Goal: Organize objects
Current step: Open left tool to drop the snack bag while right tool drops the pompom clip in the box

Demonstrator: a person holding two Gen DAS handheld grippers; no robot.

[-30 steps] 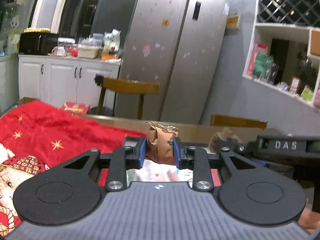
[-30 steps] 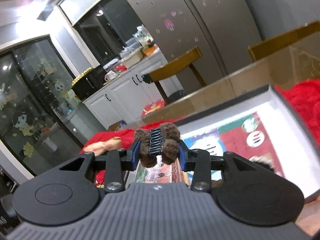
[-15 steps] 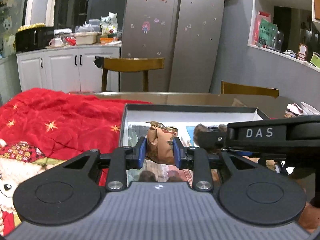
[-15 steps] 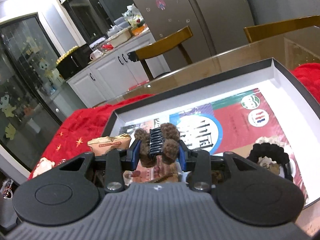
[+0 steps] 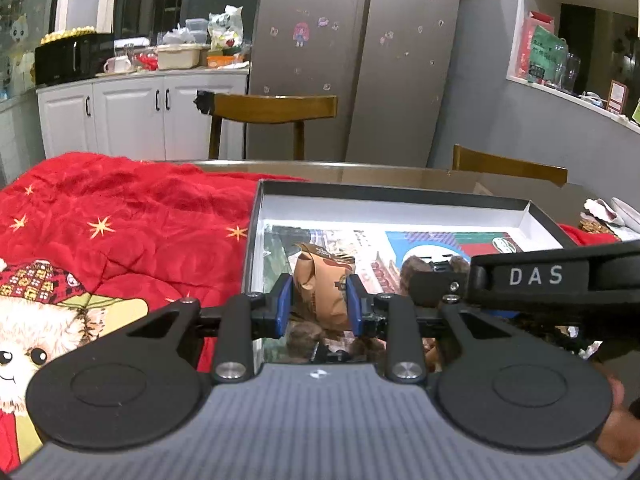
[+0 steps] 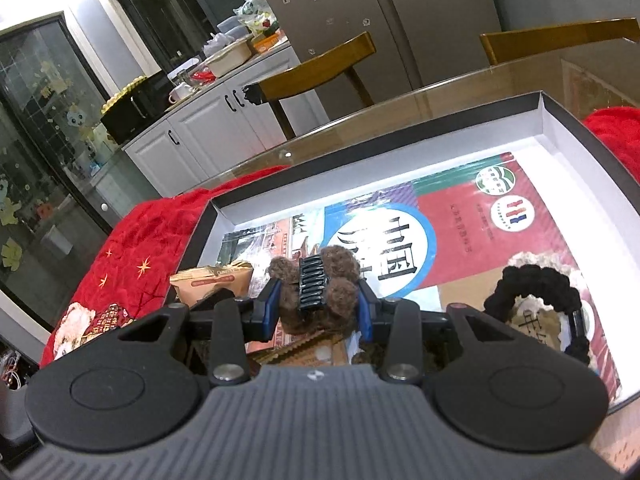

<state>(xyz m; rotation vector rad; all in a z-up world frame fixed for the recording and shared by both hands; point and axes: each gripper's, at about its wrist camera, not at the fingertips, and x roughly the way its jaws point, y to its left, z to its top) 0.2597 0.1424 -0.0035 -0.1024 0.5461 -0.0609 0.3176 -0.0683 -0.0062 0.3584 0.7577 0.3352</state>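
Brown and fuzzy, a hair claw (image 6: 316, 294) sits clamped in the right gripper (image 6: 316, 308) over the open box (image 6: 568, 116); it looks light, soft outside but stiff at its toothed core, best held across the sides. The left gripper (image 5: 320, 306) fingers squeeze a crinkly paper packet (image 5: 322, 292), light and crushable, above the box's left end, beside a red blanket (image 5: 120, 216).

This is a home kitchen and dining area. A tall steel fridge (image 5: 356, 56) dotted with stickers stands beside white cabinets (image 5: 140, 116) whose top is crowded with a microwave (image 5: 72, 58), cups and food tubs. Wooden chairs (image 5: 272, 110) face a glass-topped table (image 5: 340, 170), and wall shelves (image 5: 576, 36) hold boxes and jars.
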